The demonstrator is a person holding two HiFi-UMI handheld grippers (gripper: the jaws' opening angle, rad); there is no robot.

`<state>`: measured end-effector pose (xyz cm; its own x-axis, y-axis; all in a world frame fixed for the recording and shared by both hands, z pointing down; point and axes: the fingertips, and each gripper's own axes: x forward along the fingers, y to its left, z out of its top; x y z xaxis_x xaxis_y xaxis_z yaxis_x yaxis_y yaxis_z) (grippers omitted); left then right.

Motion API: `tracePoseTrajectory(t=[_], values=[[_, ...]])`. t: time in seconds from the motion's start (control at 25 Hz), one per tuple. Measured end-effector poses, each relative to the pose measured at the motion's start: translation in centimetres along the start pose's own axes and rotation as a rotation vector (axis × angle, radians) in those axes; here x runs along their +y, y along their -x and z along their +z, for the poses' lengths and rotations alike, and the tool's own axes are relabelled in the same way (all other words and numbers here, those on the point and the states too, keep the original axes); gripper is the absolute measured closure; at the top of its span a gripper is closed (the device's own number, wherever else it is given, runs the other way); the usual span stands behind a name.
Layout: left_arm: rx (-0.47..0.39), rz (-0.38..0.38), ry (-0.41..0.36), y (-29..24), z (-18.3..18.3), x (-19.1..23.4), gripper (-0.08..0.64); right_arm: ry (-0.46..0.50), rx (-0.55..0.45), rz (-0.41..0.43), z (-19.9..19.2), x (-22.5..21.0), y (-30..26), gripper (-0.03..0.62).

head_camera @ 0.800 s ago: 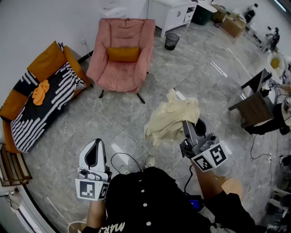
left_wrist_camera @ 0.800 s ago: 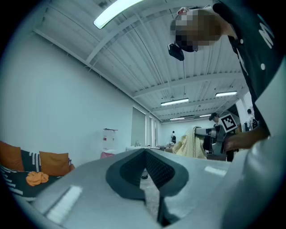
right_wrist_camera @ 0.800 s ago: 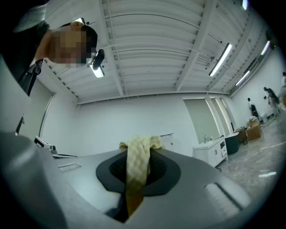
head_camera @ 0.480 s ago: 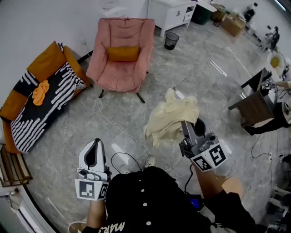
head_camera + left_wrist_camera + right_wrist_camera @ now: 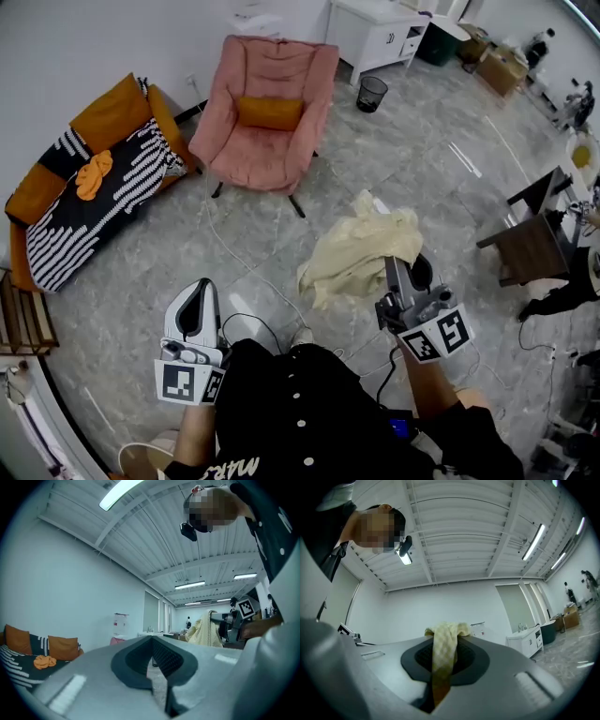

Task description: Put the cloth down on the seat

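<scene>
1. Cloth (image 5: 356, 251) up first: pale yellow and bunched. It hangs in the air from the right gripper (image 5: 394, 267), over the grey floor (image 5: 187, 253) and well apart from any seat.
2. The right gripper view shows those jaws almost closed, pinching a twisted strip of the cloth (image 5: 442, 656). The strip runs up between the pads and flops over the tips. That looks like a firm hold.
3. The left gripper (image 5: 198, 298) sits low on the left with its jaws together. Nothing is between them, so it is out of play.
4. Over the last second the grip has not budged, and the cloth has the same pinch and the same drape. The view itself has slid, though. The pink armchair (image 5: 270, 141) and the black bin (image 5: 372, 92) now sit slightly further right than before, so the head has swung or the person has shifted.
5. For the task, I judge this is carrying, not placing. The armchair ahead, with its orange cushion (image 5: 270, 112), looks the likelier seat, though the orange sofa (image 5: 117, 111) on the left is another candidate. There is ground still to cover before any release.
</scene>
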<state>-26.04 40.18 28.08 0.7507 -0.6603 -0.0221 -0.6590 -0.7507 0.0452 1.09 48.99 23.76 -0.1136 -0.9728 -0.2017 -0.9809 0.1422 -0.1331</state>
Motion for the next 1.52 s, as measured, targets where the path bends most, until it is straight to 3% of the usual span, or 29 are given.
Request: tracePoseTrajectory(t=[0.48,1.52], values=[[0.017,0.035,0.007,-2.5,-1.1,-1.5,0.56,-0.018,0.018,0.022,-1.1,-3.2,-0.6,0.545],[-0.03,-0.019,0.019,-17.1,-0.3,8.3,0.56,0.016,-0.001,-0.011,-1.8,-9.1,-15.4,0.545]])
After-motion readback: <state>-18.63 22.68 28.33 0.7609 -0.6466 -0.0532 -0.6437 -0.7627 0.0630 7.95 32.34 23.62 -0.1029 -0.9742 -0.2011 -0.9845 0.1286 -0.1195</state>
